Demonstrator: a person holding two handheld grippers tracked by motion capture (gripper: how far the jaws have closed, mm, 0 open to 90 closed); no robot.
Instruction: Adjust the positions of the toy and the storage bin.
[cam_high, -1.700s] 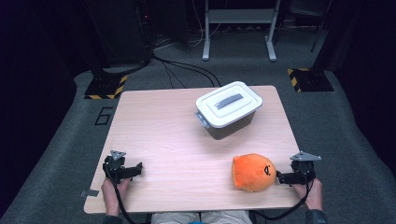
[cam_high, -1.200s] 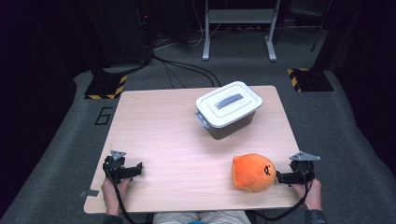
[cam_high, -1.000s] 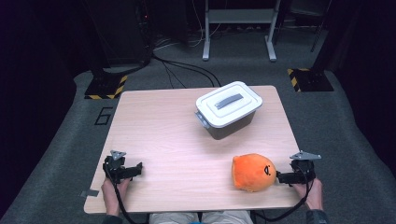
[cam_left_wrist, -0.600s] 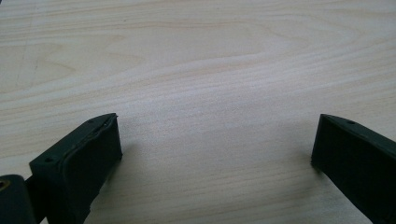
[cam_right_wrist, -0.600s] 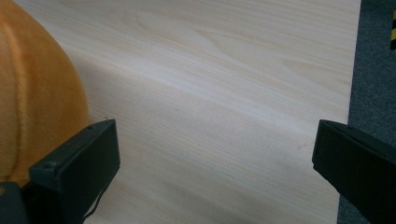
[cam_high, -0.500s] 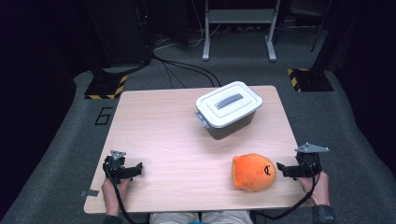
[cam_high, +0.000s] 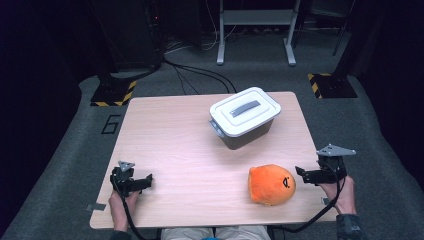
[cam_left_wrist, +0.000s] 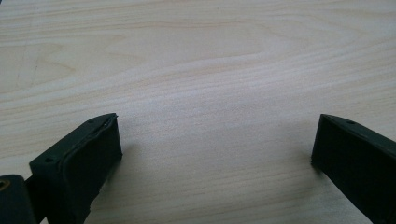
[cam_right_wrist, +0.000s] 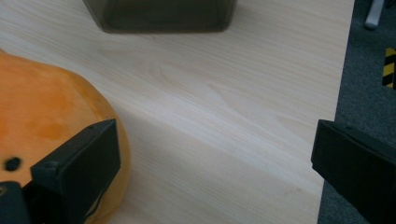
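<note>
Right tool (cam_high: 303, 173) wide open, empty, just beside the orange plush toy (cam_high: 272, 184) at my near right tabletop (cam_high: 175, 135) edge. Left tool (cam_high: 146, 179) also spread wide, gripping nothing, low over bare wood near left. Lidded grey box (cam_high: 244, 117) sits farther back.

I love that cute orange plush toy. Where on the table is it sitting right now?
In the high view the orange plush toy lies near the table's front right edge, just left of the open right gripper and in front of the lidded grey box.
</note>
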